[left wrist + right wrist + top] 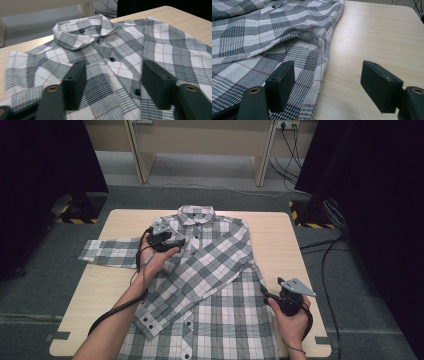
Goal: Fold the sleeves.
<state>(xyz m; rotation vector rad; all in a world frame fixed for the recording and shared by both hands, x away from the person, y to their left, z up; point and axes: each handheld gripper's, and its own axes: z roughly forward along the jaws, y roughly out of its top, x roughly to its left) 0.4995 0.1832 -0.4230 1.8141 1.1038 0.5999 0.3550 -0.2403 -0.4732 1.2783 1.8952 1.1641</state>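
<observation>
A grey, white and blue plaid shirt [215, 270] lies buttoned and face up on the light wooden table [272, 232], collar [196, 214] at the far side. One sleeve [107, 251] stretches out flat to the left. The other sleeve is folded diagonally across the front, its cuff [149, 321] near the front left. My left gripper [173, 242] hovers open over the chest by the button placket [112, 59], and its jaws [113, 85] hold nothing. My right gripper [267, 295] stands open at the shirt's right side edge [322, 62], one jaw over cloth, one over bare wood.
Bare tabletop [374, 37] runs along the right of the shirt, and more shows at the far left corner [125, 222]. Black curtains [45, 165] stand on both sides. Cables [325, 250] trail on the floor at the right. Wooden furniture legs [137, 155] rise behind the table.
</observation>
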